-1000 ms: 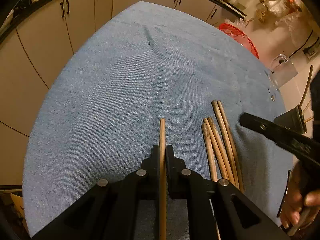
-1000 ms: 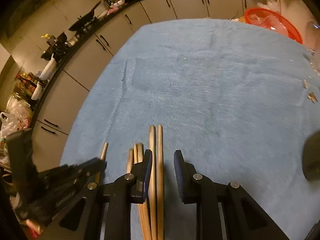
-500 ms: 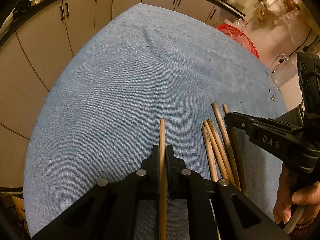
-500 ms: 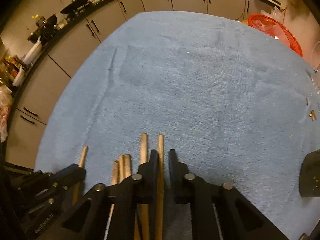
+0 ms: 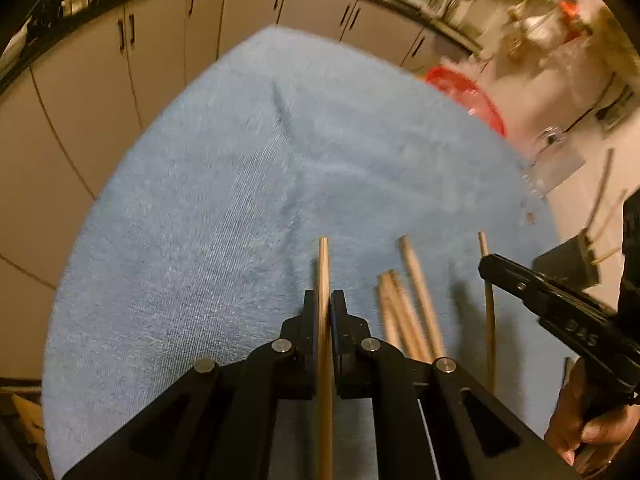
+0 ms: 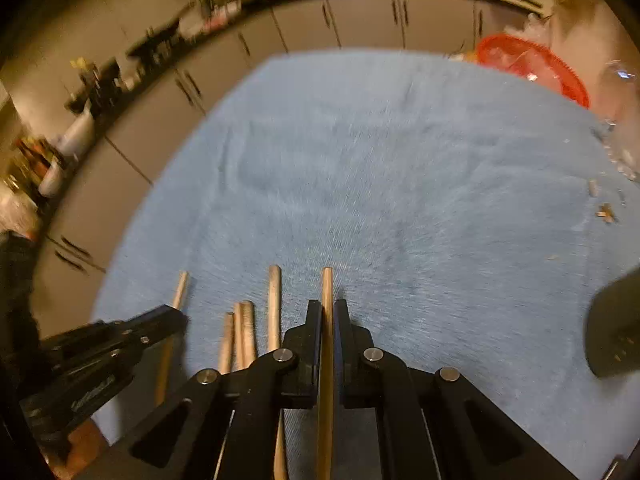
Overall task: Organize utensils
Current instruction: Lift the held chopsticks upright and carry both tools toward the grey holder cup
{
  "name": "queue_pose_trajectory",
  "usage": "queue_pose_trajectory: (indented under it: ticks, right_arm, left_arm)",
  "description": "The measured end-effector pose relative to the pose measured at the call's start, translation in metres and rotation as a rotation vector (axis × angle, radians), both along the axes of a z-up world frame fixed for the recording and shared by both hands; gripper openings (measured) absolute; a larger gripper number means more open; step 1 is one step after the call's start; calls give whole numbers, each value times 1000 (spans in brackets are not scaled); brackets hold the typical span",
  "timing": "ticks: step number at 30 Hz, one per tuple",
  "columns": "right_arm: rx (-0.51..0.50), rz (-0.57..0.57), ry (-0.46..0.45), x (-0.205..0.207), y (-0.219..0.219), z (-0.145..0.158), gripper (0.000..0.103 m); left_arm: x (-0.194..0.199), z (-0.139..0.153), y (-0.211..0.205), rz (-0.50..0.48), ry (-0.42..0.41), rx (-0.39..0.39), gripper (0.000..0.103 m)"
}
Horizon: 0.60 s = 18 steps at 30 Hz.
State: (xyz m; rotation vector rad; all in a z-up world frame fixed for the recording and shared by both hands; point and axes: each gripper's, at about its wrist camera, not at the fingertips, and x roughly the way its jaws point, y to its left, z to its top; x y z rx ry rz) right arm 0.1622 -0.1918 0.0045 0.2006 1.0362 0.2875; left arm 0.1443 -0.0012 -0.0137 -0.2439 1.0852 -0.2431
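Note:
My left gripper (image 5: 324, 300) is shut on a wooden chopstick (image 5: 323, 264) that sticks out past its fingertips, above the blue cloth (image 5: 240, 200). My right gripper (image 6: 328, 310) is shut on another wooden chopstick (image 6: 327, 286); from the left wrist view it shows at the right (image 5: 486, 266) with its chopstick (image 5: 490, 320) lifted off the cloth. Three loose chopsticks (image 5: 404, 312) lie on the cloth between the two grippers; in the right wrist view they lie left of my fingers (image 6: 248, 332). The left gripper shows at the lower left of the right wrist view (image 6: 176, 320).
A black holder with sticks in it (image 5: 568, 264) stands at the table's right edge, also as a dark shape (image 6: 616, 328). A red basket (image 6: 532, 64) and a clear container (image 5: 556, 160) sit at the far right. Cabinets ring the table. Small crumbs (image 6: 606, 212) lie on the cloth.
My right gripper has shut on one chopstick from the pile and lifted it up and to the right. The left gripper still holds its chopstick and has risen a little.

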Motion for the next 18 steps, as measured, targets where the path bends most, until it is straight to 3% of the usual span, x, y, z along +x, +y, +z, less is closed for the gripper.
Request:
queue_pose_trajectory:
  ticks: [8, 11, 18]
  right_arm:
    - [64, -48, -309, -76, -32, 81, 6]
    - [56, -63, -414, -107, -32, 99, 6]
    - [64, -82, -508, -133, -38, 118, 6]
  left_arm:
    - [-46, 80, 0, 3, -236, -22, 6]
    - [-61, 98, 0, 8, -287, -23, 6]
    - [-83, 116, -4, -6, -340, -5, 6]
